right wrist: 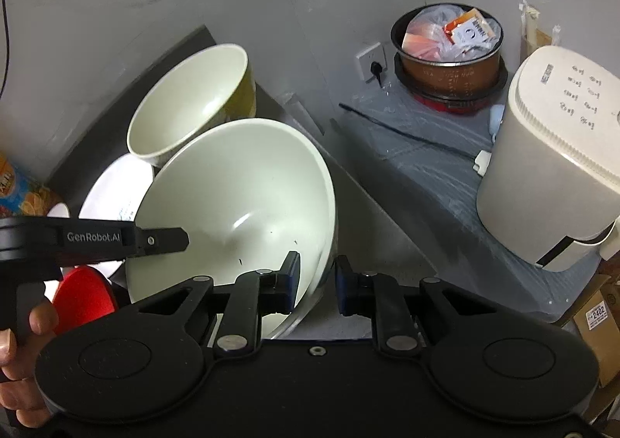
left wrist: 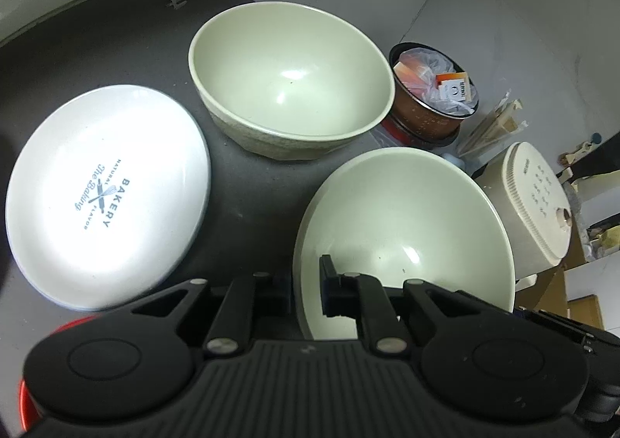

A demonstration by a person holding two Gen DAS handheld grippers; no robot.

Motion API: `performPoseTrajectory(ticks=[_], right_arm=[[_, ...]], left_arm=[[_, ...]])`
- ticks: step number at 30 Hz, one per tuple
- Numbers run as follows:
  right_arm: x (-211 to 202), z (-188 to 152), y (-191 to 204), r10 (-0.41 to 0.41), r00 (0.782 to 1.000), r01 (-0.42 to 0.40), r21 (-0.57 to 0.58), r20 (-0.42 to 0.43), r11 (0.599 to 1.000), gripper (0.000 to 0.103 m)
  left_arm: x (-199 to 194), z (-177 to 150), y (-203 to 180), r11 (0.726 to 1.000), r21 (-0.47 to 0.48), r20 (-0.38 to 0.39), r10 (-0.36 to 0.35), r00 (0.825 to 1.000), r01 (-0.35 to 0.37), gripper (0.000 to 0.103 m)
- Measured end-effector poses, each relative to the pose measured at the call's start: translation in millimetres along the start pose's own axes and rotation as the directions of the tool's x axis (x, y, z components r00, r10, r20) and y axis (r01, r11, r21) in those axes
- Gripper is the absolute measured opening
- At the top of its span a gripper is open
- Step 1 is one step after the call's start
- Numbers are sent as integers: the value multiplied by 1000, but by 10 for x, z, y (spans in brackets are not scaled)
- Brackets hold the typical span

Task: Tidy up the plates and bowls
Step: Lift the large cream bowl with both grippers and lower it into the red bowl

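A wide pale green bowl is held tilted over the dark table. My left gripper is shut on its near rim, one finger inside the bowl. My right gripper straddles the same bowl's right rim with its jaws apart. A deeper pale green bowl stands behind; it also shows in the right wrist view. A white plate printed "BAKERY" lies at the left.
A red dish sits at the near left under the left gripper. A copper pot full of packets and a white rice cooker stand on a lower shelf to the right. A snack can is at far left.
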State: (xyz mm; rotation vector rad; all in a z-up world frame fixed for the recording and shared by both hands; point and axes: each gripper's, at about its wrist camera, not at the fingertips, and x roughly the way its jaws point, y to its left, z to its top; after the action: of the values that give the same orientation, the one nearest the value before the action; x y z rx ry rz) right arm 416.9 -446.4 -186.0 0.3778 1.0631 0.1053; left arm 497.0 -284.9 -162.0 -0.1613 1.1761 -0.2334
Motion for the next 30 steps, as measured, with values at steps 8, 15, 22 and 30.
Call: performPoseTrajectory(ticks=[8, 15, 22, 30], right_arm=[[-295, 50, 150, 4, 996, -4, -2, 86, 1000, 19], [-578, 124, 401, 41, 986, -37, -29, 164, 999, 19], [-685, 73, 703, 76, 984, -67, -63, 158, 996, 19], [-751, -50, 988, 89, 987, -79, -78, 137, 994, 20]], left_arm=[[-315, -2, 22, 1000, 3, 58, -23, 998, 23, 12], [-711, -31, 190, 1000, -6, 109, -27, 994, 28, 12], [-1051, -141, 510, 999, -47, 143, -18, 990, 25, 12], [-1268, -265, 851, 998, -62, 140, -20, 990, 29, 12]])
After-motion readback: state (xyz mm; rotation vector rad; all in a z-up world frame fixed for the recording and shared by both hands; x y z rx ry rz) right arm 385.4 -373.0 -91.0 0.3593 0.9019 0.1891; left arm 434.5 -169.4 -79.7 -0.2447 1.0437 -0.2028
